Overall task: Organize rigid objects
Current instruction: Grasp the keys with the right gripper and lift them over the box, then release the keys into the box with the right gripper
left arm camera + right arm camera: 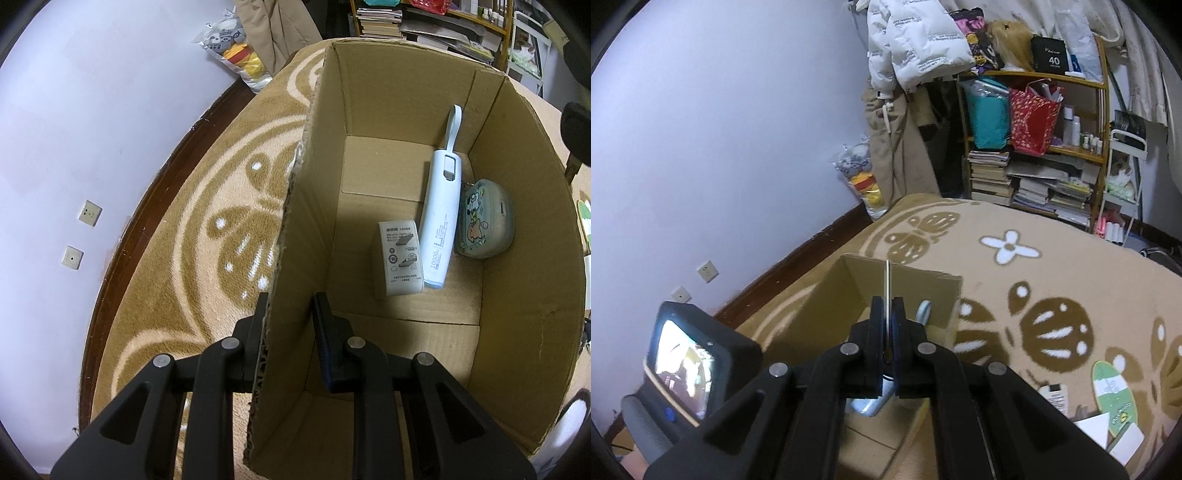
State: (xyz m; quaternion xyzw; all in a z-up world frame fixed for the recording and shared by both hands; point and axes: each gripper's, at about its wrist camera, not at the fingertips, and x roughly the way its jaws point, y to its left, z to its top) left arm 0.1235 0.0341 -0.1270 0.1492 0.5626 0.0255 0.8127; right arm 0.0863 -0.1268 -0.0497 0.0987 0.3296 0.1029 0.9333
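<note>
An open cardboard box point(524, 206) stands on a patterned blanket. Inside lie a white charger block point(400, 258), a pale blue power bank point(441, 218) with a strap, and a small cartoon-printed case point(485, 218). My left gripper point(291, 314) straddles the box's left wall, one finger outside and one inside, closed on the cardboard. In the right wrist view my right gripper point(888, 314) is shut on a thin flat card-like object point(887, 291) held edge-on above the box point(905, 284). The power bank's end point(924, 310) shows past the fingers.
The tan blanket point(1015, 295) has brown butterfly shapes. At its right lie a green oval item point(1113, 391), white cards point(1108, 428) and a small remote-like item point(1056, 395). A cluttered bookshelf point(1034, 166) stands behind. The left gripper's camera unit point(698, 358) is at lower left.
</note>
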